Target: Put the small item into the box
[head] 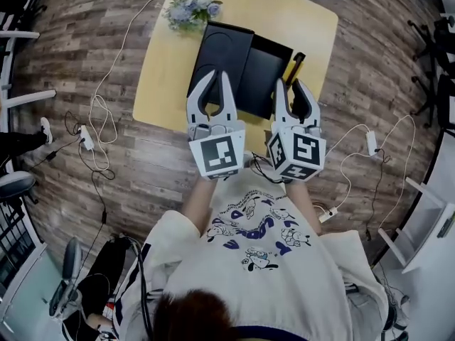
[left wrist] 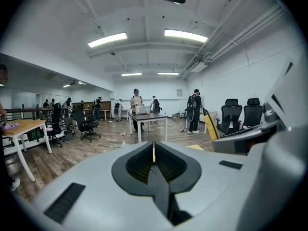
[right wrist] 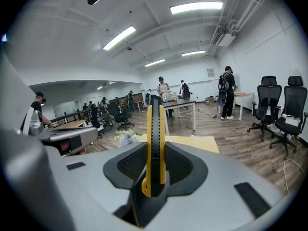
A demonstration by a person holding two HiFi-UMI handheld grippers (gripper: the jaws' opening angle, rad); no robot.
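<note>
A bunch of flowers lies at the far left corner of the yellow table. Beside it the black box lies open, and its dark inside shows no contents that can be made out. The left gripper hovers over the box's near edge with its jaws pressed together on nothing. The right gripper clamps a yellow-and-black utility knife, which pokes out just beside the box's right edge. Only the head view shows the box. The right gripper view alone shows the knife standing upright between the pads, and the left gripper view looks across a room of desks and office chairs.
</note>
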